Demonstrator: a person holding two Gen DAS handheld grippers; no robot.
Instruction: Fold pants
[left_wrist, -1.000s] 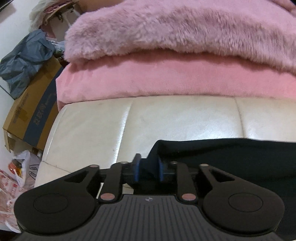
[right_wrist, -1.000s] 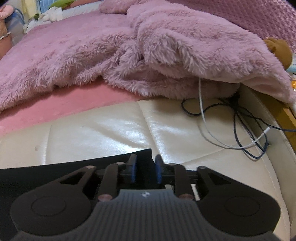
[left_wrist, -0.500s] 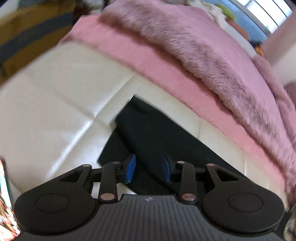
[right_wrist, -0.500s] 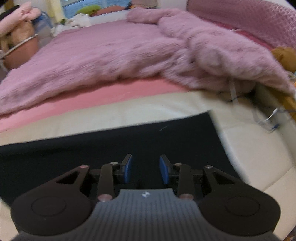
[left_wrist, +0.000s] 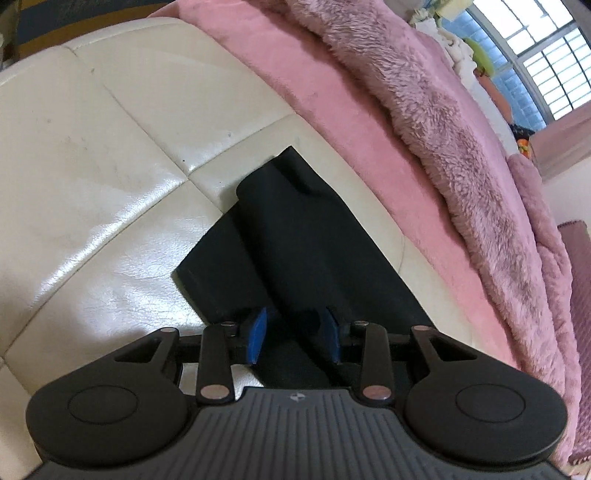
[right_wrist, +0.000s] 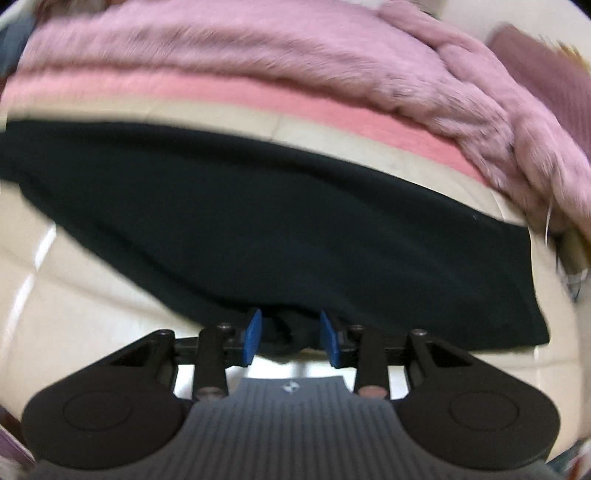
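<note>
The black pants (left_wrist: 306, 243) lie folded lengthwise on the cream leather surface (left_wrist: 92, 155), one layer over the other. In the right wrist view the pants (right_wrist: 295, 229) stretch across the frame as a long dark band. My left gripper (left_wrist: 294, 340) is open, its blue pads above the near end of the pants. My right gripper (right_wrist: 291, 339) is open too, with a bunched edge of the fabric lying between its pads; I cannot tell if they touch it. The right wrist view is blurred.
A pink sheet (left_wrist: 332, 92) and a fluffy mauve blanket (left_wrist: 443, 122) border the far side of the pants. A window (left_wrist: 546, 66) shows at the upper right. The blanket (right_wrist: 295, 55) fills the top of the right wrist view.
Both grippers have let go of the pants' edge and opened. Both have lifted and swung, and now look down over the folded pants.
</note>
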